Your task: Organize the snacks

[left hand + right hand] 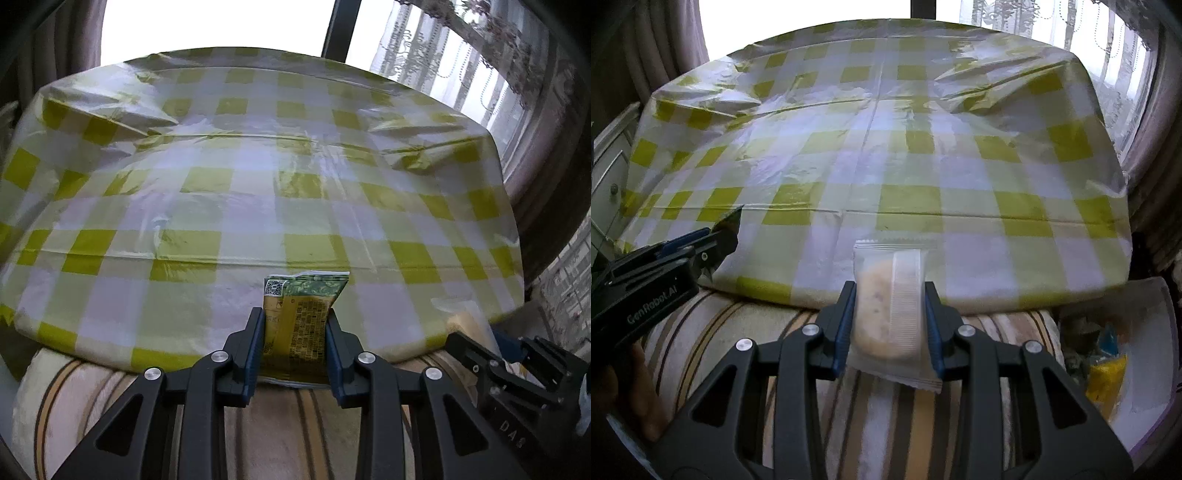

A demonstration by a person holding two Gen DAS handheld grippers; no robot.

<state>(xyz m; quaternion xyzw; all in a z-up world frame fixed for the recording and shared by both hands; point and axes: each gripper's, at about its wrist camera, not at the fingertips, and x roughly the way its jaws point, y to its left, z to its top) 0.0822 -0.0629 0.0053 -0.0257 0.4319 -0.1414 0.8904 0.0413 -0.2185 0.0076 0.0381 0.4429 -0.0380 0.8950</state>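
Up close, low centre of our left wrist view, our left gripper (295, 332) has its blue pads on either side of a green and yellow snack packet (301, 321); the pads press its sides and the packet stands upright between them, printed back toward the lens, a small code label at its top left corner. Low centre of our right wrist view, our right gripper (890, 314) pinches a translucent white snack pouch (890, 314) with a pale round biscuit or cake inside; its crimped seam runs down the front and its lower corner hangs below the pads. Each tool shows in the other's view: the right one at the lower right edge of the left view, the left one at the left edge of the right view. Beyond both packets, filling the middle and upper frame, lies a table under a glossy green-and-white checked cloth (258, 184), creased and reflecting light. Below the table edge we note a striped cushion (277, 424). At lower right of the right view sits a white container (1152, 332) with blurred blue and yellow items inside. Curtains (443, 48) hang at upper right.
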